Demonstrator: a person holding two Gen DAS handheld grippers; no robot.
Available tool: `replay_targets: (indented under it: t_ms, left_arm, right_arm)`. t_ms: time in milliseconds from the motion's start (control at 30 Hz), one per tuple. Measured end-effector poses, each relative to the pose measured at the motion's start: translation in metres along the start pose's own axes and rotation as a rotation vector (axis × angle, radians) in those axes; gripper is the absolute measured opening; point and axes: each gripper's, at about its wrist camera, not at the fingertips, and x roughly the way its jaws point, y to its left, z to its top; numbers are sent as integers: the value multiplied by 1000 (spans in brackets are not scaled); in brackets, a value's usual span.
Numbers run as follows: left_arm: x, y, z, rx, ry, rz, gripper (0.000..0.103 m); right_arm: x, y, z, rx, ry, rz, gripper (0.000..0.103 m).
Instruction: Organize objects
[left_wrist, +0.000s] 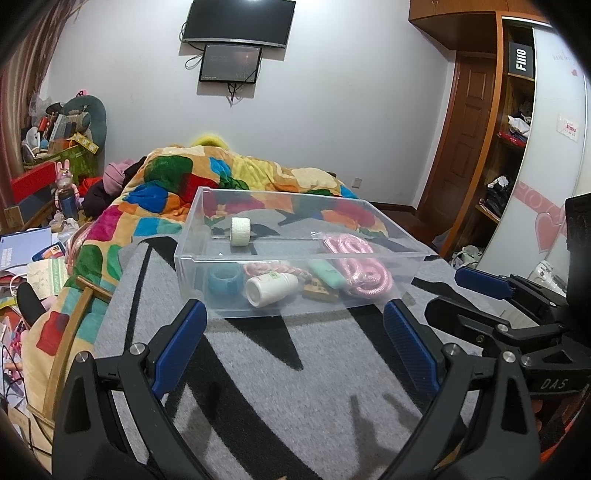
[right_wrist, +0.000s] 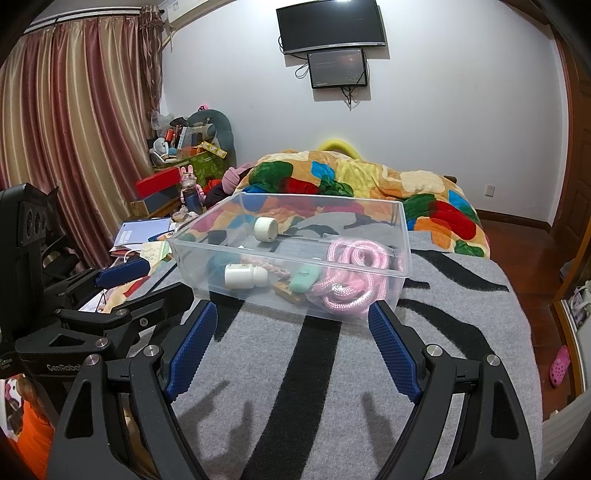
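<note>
A clear plastic bin (left_wrist: 373, 258) (right_wrist: 400, 236) stands on the grey zebra-striped blanket (left_wrist: 280, 387) (right_wrist: 314, 387). In it lie a white tape roll (left_wrist: 241, 230) (right_wrist: 266, 229), a blue tape roll (left_wrist: 225, 282), a white bottle (left_wrist: 269, 290) (right_wrist: 243, 277), a mint green case (left_wrist: 327, 273) (right_wrist: 304, 278), a wooden piece (left_wrist: 320, 293) and a coiled pink rope (left_wrist: 360, 269) (right_wrist: 349, 280). My left gripper (left_wrist: 295, 317) is open and empty just in front of the bin. My right gripper (right_wrist: 293, 319) is open and empty, also just before the bin's front wall.
A colourful patchwork quilt (left_wrist: 207, 177) (right_wrist: 369, 181) is heaped behind the bin. Cluttered boxes and papers (left_wrist: 44, 236) (right_wrist: 147, 236) lie left of the bed. A wardrobe (left_wrist: 517, 147) stands on the right. Each gripper shows in the other's view: the right (left_wrist: 480, 295), the left (right_wrist: 140, 280).
</note>
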Motion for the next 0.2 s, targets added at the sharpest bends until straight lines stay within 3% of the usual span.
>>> replay_targets:
  t_ms: [200]
  left_arm:
    - [-4, -2, 2, 10, -22, 16, 97]
  right_arm:
    - [-1, 0, 0, 3, 1, 1, 82]
